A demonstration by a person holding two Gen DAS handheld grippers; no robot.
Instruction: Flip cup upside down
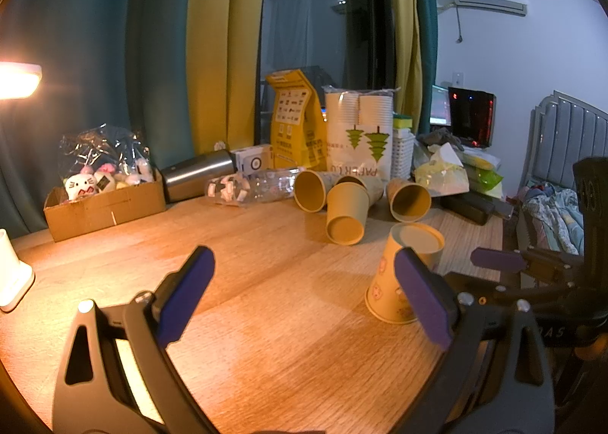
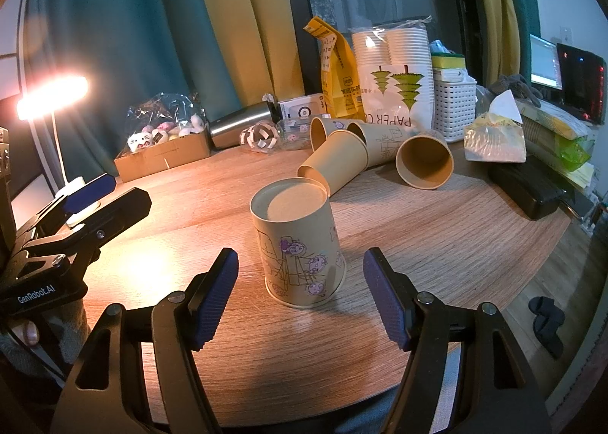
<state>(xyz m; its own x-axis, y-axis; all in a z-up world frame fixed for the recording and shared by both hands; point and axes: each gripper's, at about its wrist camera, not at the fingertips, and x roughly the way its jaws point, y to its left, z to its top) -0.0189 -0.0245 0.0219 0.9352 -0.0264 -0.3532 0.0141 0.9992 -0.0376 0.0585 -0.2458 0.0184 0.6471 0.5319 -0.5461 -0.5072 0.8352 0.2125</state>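
A paper cup with cartoon drawings [image 2: 298, 244] stands upside down on the wooden table [image 2: 437, 236], base up. My right gripper [image 2: 300, 295] is open, its blue pads on either side of the cup's lower part and apart from it. In the left wrist view the same cup [image 1: 402, 274] stands behind my right finger pad. My left gripper [image 1: 300, 297] is open and empty over bare table, left of the cup. The right gripper [image 1: 497, 261] shows at the right edge there, and the left gripper [image 2: 91, 187] shows at the left of the right wrist view.
Several plain paper cups [image 2: 423, 160] lie on their sides behind the upside-down cup. Farther back are a pack of paper cups [image 2: 395, 81], a yellow bag [image 2: 334, 73], a steel flask [image 2: 239, 124], a cardboard box of toys [image 2: 163, 151], a tissue pack [image 2: 494, 138] and a lit lamp [image 2: 51, 92].
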